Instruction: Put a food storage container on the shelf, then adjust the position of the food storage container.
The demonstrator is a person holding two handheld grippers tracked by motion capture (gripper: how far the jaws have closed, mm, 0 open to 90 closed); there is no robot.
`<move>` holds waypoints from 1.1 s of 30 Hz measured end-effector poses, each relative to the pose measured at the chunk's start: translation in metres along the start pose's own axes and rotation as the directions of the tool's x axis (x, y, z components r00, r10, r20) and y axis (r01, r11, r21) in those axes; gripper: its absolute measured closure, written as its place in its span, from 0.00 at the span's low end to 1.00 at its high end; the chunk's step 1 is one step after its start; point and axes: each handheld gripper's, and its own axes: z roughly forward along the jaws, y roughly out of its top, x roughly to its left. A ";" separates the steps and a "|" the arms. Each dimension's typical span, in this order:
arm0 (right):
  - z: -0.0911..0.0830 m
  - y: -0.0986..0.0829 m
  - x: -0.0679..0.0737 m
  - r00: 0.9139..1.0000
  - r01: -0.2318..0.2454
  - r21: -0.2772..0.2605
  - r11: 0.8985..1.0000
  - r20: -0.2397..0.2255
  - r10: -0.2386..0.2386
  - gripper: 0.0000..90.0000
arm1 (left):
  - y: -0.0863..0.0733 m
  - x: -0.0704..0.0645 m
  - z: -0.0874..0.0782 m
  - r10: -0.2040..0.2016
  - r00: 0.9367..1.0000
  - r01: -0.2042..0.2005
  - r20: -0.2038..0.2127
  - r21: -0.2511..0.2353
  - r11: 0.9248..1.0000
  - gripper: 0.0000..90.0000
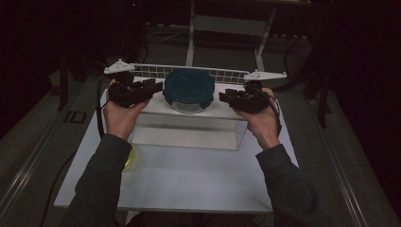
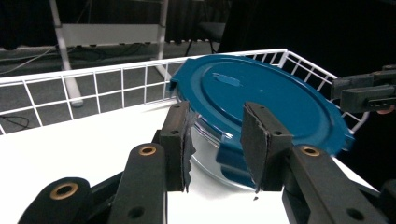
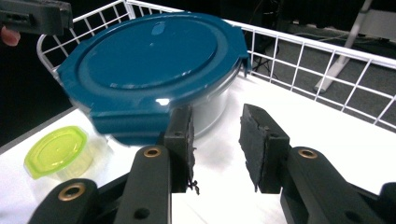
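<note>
A round clear container with a dark blue snap lid (image 1: 188, 90) stands in the middle of a raised white shelf (image 1: 156, 108). My left gripper (image 1: 155, 87) is open just left of it. In the left gripper view, the left gripper (image 2: 217, 140) has its jaws spread, and the container (image 2: 261, 93) is close ahead, its lid edge just past the tips. My right gripper (image 1: 227, 97) is open just right of the container. The right gripper view has the container (image 3: 149, 56) ahead and left of the right gripper (image 3: 217, 140), which holds nothing.
A white wire fence (image 1: 151, 71) runs along the shelf's back and side edges. A small tub with a lime-green lid (image 1: 128, 158) (image 3: 58, 151) sits on the white table (image 1: 189, 179) below the shelf, under the left forearm. Dark floor and a desk frame lie beyond.
</note>
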 end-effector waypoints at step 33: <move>-0.005 -0.092 0.016 0.993 0.115 0.058 0.992 -0.036 -0.113 0.66 | -0.080 0.009 -0.040 0.064 0.998 -0.064 0.006 0.102 0.993 0.70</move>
